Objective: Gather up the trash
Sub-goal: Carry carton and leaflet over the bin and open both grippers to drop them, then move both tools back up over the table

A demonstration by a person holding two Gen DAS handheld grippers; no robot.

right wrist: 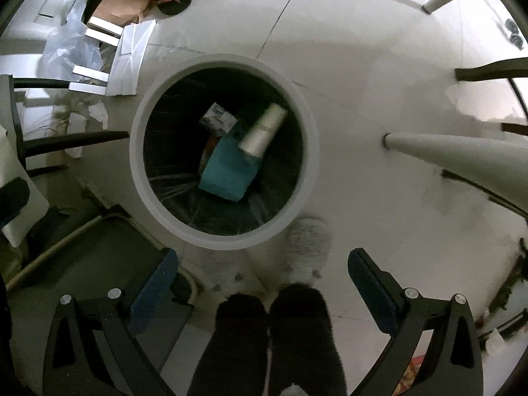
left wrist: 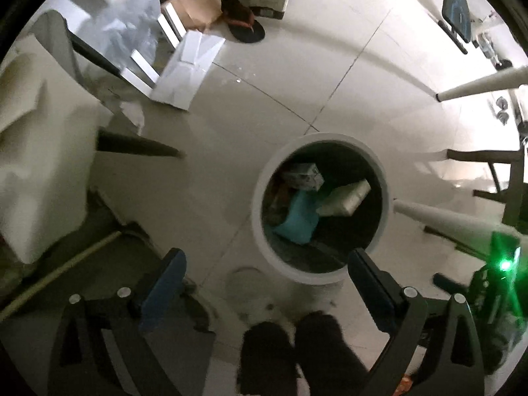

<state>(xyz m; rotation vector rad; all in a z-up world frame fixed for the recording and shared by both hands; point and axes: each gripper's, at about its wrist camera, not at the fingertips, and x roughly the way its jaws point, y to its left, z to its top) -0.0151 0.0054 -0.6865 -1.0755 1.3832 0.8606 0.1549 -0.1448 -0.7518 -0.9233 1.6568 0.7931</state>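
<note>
Trash lies ahead of both grippers: the left gripper (left wrist: 265, 277) and right gripper (right wrist: 262, 275) gape wide, holding nothing, above the floor (right wrist: 363, 66). Beyond them, the round bin (right wrist: 224, 242) holds a teal packet (right wrist: 227, 171), pale roll (right wrist: 264, 128) and printed carton (right wrist: 217, 120).

floor: glossy pale tiled floor (right wrist: 346, 49) with thin dark grout lines
feet: pair of legs in dark fuzzy trousers (right wrist: 264, 336) at the bottom edge, white fluffy slippers (right wrist: 308, 241) poking out
far corner: flat white folded cardboard sheet (left wrist: 188, 66), crumpled clear plastic bag (left wrist: 128, 29) right beside it, tan cardboard box (left wrist: 198, 8) behind
shoe: dark flip-flop sandal (left wrist: 246, 28) near that box
furniture: white tapered table legs (right wrist: 439, 151), black chair legs (right wrist: 66, 138) on the left
</note>
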